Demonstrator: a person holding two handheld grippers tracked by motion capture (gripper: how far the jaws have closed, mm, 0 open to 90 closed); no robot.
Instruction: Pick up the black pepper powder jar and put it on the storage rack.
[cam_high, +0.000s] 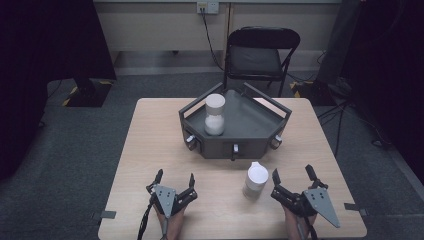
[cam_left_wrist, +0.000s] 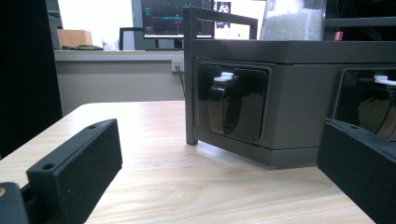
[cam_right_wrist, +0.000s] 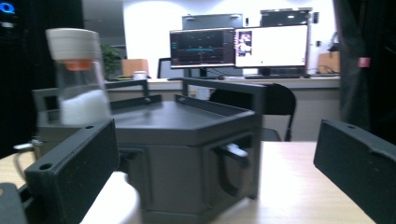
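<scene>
A: How are the two tools held?

B: The left gripper (cam_high: 173, 181) and the right gripper (cam_high: 293, 176) are rested low on the pale wooden table (cam_high: 150, 150), near its front edge. Both sets of jaws are spread wide and nothing is clasped between them.

A: And where is the thing to be handled?

B: A small white plastic cup with a spout (cam_high: 256, 181) is stood on the table just beside the right gripper, to its left, and apart from its fingertips. Its placement there probably leaves it within easy reach of that hand.

A: What lies beyond?

B: A dark grey angular metal tray with rails and small latches (cam_high: 250, 122) is set at mid-table. A clear jar half filled with white granules and capped with a pale lid (cam_high: 215, 115) is stood upright inside it, near the left wall, likely so that it is kept from sliding.
</scene>
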